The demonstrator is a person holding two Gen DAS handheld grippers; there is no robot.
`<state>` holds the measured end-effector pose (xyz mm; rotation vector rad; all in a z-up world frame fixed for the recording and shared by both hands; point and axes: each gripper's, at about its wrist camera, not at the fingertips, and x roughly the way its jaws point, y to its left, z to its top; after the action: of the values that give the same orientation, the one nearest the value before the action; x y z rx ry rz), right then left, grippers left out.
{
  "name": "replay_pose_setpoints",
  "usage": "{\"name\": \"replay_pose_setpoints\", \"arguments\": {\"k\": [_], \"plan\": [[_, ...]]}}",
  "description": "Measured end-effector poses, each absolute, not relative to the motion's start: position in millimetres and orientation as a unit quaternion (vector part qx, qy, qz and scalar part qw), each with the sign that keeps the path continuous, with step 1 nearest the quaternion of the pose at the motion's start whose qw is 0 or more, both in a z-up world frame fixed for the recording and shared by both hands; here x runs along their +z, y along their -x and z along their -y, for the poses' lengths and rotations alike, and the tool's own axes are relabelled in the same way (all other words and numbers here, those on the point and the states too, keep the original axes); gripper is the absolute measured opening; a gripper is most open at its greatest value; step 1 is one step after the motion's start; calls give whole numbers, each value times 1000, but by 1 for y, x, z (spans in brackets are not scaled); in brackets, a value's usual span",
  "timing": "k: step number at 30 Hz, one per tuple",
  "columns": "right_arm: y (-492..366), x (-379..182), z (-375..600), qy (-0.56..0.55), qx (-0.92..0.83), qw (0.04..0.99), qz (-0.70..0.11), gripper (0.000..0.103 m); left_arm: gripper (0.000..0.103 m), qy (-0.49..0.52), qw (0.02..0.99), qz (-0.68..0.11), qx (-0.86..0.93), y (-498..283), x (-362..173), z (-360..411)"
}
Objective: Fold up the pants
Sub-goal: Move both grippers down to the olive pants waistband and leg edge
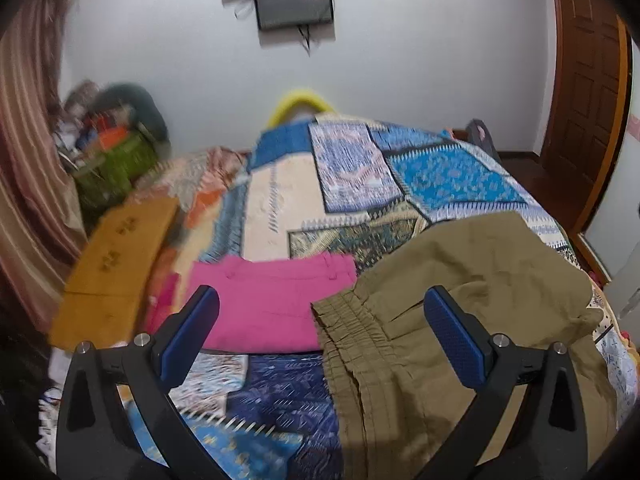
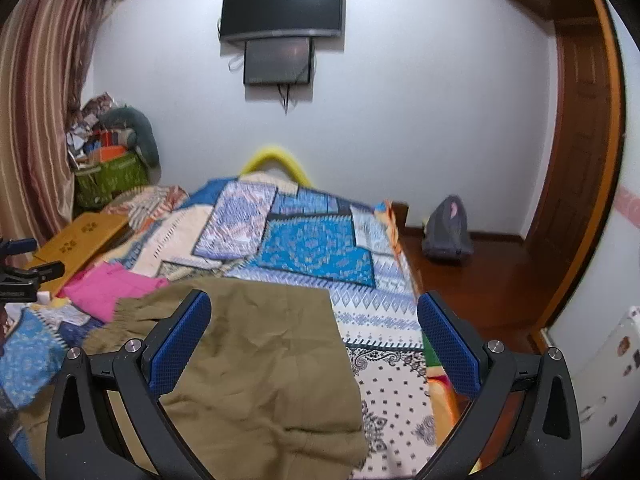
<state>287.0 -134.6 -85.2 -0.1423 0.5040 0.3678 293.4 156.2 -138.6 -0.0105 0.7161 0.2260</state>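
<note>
The left gripper point(image 1: 320, 328) and the right gripper point(image 2: 314, 336) both hover with jaws spread wide, holding nothing. Just below them, olive-green cotton pants point(image 2: 256, 364) lie on a patchwork bedspread point(image 2: 316, 248). Beyond lies a folded pink garment point(image 1: 264, 304).

Colours on the bed

Olive pants point(image 2: 256, 360), pink garment point(image 1: 260, 304), blue patchwork bedcover point(image 2: 320, 252), mustard yellow cloth point(image 1: 116, 264).
</note>
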Motion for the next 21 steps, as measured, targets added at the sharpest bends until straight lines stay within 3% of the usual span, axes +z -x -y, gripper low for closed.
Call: {"name": "replay_pose_setpoints", "arguments": {"k": [7,9,11,19,21], "plan": [[-358,-123,135,78,196,925,-317,98,101,30,916,-388,99,-345,-198,-181],[-372,-133,135,83,197,919,-332,95,88,28,909,-404,94,-357,-213,-185],[-387,-140,133,89,200,913,-343,94,82,26,901,-425,86,-367,-227,-188],[-433,-166,124,100,224,892,-380,93,79,24,878,-473,67,-385,-271,-200],[-443,-173,119,97,238,881,-397,84,78,35,876,-477,61,-387,-277,-202]]}}
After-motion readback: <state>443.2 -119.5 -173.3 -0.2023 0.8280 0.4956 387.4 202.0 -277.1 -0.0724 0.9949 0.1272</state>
